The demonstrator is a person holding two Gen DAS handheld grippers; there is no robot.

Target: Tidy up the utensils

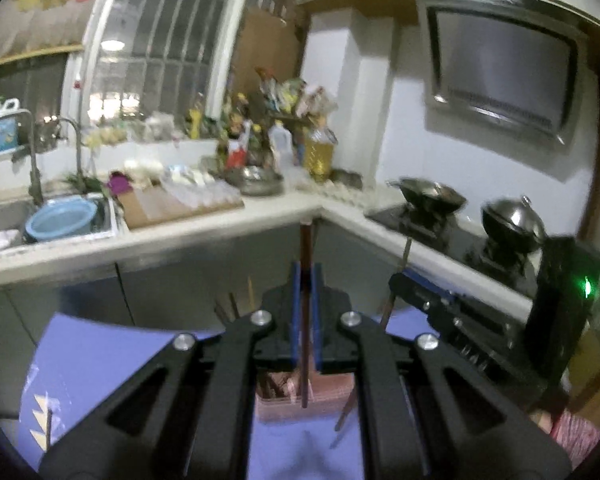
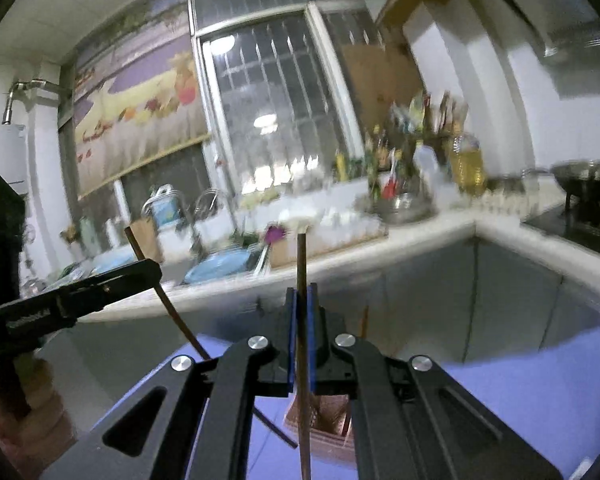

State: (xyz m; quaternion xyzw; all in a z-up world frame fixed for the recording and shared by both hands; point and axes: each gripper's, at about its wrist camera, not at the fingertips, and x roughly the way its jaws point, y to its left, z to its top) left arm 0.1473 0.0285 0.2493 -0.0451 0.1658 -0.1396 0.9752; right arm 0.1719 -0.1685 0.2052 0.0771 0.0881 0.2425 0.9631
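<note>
Purple mat (image 1: 100, 360) lies below you, a pink slotted holder (image 1: 328, 394) resting on it. Your left gripper (image 1: 306, 276) is clamped on one upright brown chopstick (image 1: 306, 248); your right gripper (image 2: 302, 300) pinches another chopstick (image 2: 301, 256), both raised above the holder.

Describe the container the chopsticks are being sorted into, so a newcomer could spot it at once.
Start at the purple table surface below the grey kitchen cabinets. Near its middle, just beneath the shut left gripper, stands a pinkish-brown utensil holder. It alone is box-shaped there, with sticks standing inside it.
</note>
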